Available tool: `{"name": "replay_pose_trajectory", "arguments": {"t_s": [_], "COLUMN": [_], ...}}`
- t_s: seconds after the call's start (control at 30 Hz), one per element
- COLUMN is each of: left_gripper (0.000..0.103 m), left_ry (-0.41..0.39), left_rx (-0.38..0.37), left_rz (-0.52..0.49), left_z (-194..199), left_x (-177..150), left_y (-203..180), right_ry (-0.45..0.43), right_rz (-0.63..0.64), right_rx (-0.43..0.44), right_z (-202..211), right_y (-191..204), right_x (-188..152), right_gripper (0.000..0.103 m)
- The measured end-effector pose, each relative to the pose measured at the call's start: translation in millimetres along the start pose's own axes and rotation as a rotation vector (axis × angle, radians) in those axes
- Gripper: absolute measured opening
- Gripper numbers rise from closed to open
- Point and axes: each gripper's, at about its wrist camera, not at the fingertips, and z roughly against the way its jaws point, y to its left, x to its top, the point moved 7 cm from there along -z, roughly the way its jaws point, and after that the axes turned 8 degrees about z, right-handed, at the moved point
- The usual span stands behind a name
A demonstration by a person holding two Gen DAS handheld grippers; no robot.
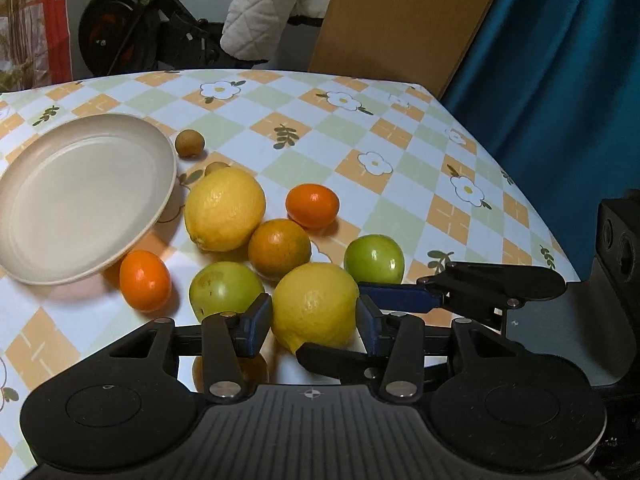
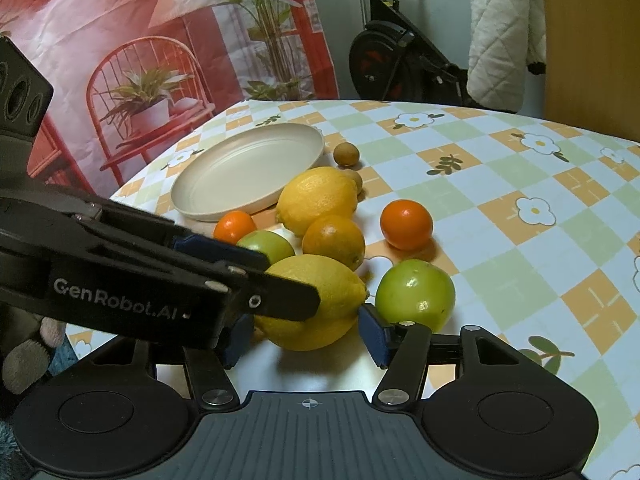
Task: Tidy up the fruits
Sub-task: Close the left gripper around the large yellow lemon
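Both grippers straddle one yellow lemon (image 1: 316,304) (image 2: 316,280) at the near end of the fruit cluster. My left gripper (image 1: 312,324) is shut on it, its blue pads touching both sides. My right gripper (image 2: 304,336) reaches in from the right, crossing the left one, and stands open with its pads just off the lemon's ends. A bigger lemon (image 1: 224,208), an orange (image 1: 279,249), two green fruits (image 1: 374,258) (image 1: 224,290) and two small oranges (image 1: 312,205) (image 1: 145,280) lie around it. An empty cream plate (image 1: 80,200) (image 2: 248,168) sits at the left.
A small brown fruit (image 1: 189,143) lies beside the plate's rim, and another is half hidden behind the big lemon. The checked tablecloth (image 1: 400,152) runs to an edge at the right by a blue curtain (image 1: 560,80). An exercise bike (image 2: 392,60) stands behind the table.
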Motion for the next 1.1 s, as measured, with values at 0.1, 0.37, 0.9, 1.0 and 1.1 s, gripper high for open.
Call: {"name": "replay_pose_trajectory", "arguments": {"t_s": [0.1,0.37,0.9,1.0,1.1], "left_gripper": [0.05,0.049,0.053,0.055,0.056], "left_ry": [0.002,-0.003,-0.02,-0.017,-0.01], "left_rx": [-0.004,-0.002,-0.004,0.002,0.006], "left_rz": [0.013,0.012,0.014,0.008,0.004], "left_z": [-1.6,-1.2,3.2,0.9,-2.6], "left_x": [-0.7,-1.5,-1.5,-0.5,-0.4], "left_y": [2.5,2.8,5.3,4.3,3.6], "right_ry": [0.0,-0.007,-0.01,0.0,0.008], "right_rz": [0.002,-0.007,-0.002,-0.013,-0.008], "right_rx": [0.0,0.0,-0.035,-0.039,-0.038], "right_z": [0.0,-0.9,3.6,1.3,-2.3], "right_y": [-0.1,-0.5,1.4,0.7,2.7], "right_x": [-0.2,0.5,2.2,1.1,0.7], "right_gripper": [0.054,0.056,0.051,0.055,0.057]}}
